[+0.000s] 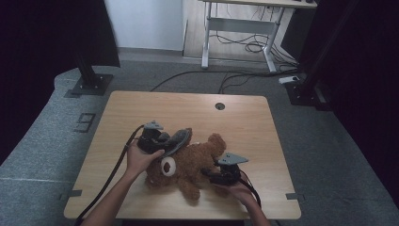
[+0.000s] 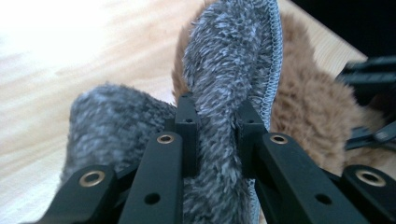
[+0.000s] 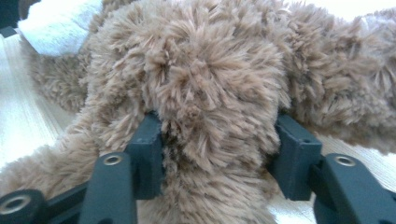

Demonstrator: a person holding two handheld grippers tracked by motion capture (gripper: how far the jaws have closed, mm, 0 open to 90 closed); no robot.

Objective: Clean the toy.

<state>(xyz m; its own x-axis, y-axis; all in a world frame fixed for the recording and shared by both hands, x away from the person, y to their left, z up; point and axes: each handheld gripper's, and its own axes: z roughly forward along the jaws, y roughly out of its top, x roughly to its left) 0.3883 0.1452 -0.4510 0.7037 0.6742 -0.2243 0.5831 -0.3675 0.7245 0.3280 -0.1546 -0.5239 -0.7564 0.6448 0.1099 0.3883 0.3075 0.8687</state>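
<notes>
A brown teddy bear (image 1: 193,162) lies across the near middle of the wooden table (image 1: 141,108), its white muzzle (image 1: 168,165) facing the front edge. A fuzzy grey cloth piece with a stitched edge (image 1: 176,140) rests over the bear's head. My left gripper (image 1: 157,140) is shut on this grey cloth (image 2: 233,56), which stands up between the jaws, with brown fur (image 2: 308,107) behind it. My right gripper (image 1: 217,175) is at the bear's right side. Its jaws (image 3: 219,135) press on both sides of a thick plush part of the bear (image 3: 210,70).
A round cable hole (image 1: 219,106) sits near the table's far edge. Grey carpet surrounds the table. Black stand bases (image 1: 89,85) (image 1: 301,92) stand on the floor beyond it, with loose cables (image 1: 197,74) and a white desk frame (image 1: 240,28) at the back.
</notes>
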